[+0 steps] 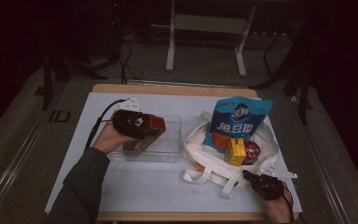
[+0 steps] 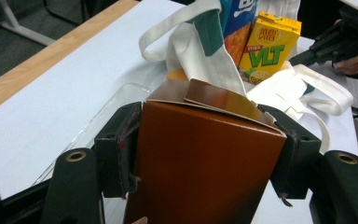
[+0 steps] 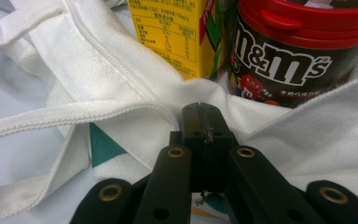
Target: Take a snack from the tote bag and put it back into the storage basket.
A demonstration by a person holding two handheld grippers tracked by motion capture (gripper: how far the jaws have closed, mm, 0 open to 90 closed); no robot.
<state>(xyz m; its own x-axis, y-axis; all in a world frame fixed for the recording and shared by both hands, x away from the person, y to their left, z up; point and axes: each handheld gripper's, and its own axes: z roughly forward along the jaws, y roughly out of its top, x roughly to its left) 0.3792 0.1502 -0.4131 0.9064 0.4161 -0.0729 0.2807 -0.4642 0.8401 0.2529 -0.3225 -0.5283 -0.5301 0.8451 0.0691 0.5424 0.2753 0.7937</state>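
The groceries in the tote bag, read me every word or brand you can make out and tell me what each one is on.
"VLT": yellow drink carton, with a lemon picture below.
"m&m's": dark jar with red lid; the small line beneath is too small to read.
Large white Chinese characters: blue snack pouch; too blurred to read.
Fine-print table: carton side in the right gripper view; too small to read.
Brown box in the left gripper: no text visible.

Both grippers are chunky matte black things. The left gripper (image 1: pixel 137 126) has a white block on top at about 11 o'clock, and a black cable (image 1: pixel 99 122) loops off toward 8 o'clock. Its sleeve (image 1: pixel 81 186) is dark grey-green. On the right gripper (image 3: pixel 204 122), brass-ringed screw holes dot the black link arms, and the pads look scuffed.
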